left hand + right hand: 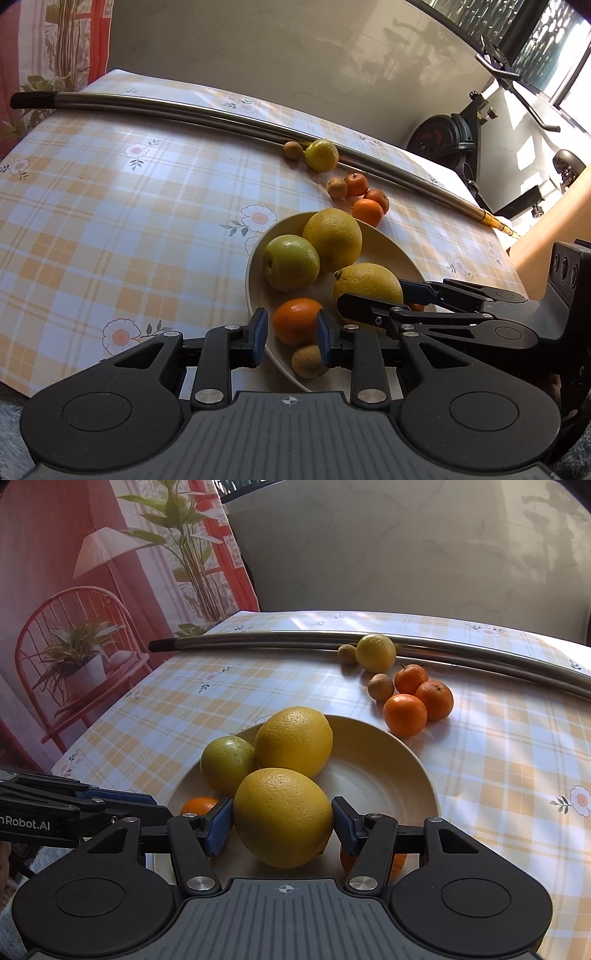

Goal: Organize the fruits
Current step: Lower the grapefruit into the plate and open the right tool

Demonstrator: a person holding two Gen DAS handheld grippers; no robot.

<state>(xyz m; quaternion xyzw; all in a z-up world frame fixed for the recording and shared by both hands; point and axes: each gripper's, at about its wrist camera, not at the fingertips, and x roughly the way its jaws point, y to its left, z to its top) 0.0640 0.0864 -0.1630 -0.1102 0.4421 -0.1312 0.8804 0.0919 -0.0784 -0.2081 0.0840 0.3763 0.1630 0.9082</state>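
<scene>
Your left fingers [291, 334] stand closed, empty; right fingers [283, 823] grip one of three yellow citrus [283, 816]; three mandarins [405, 715] on bench [517, 760].

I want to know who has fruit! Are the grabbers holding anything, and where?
The right hand-held gripper squeezes a big yellow orange at its two sides, over the plate. The left hand-held gripper pinches a small orange the same way.

The right gripper [282, 821] is angling down and forward, its blue pads [218, 827] pressing on either side of a large yellow citrus fruit [280, 797], jaws standing partway apart around it. The left gripper [290, 338] is tilting downward too, jaws drawn in to their narrow setting and gripping nothing. The two grippers are sitting close together, the right one's fingers reaching in just ahead of the left one's.
</scene>
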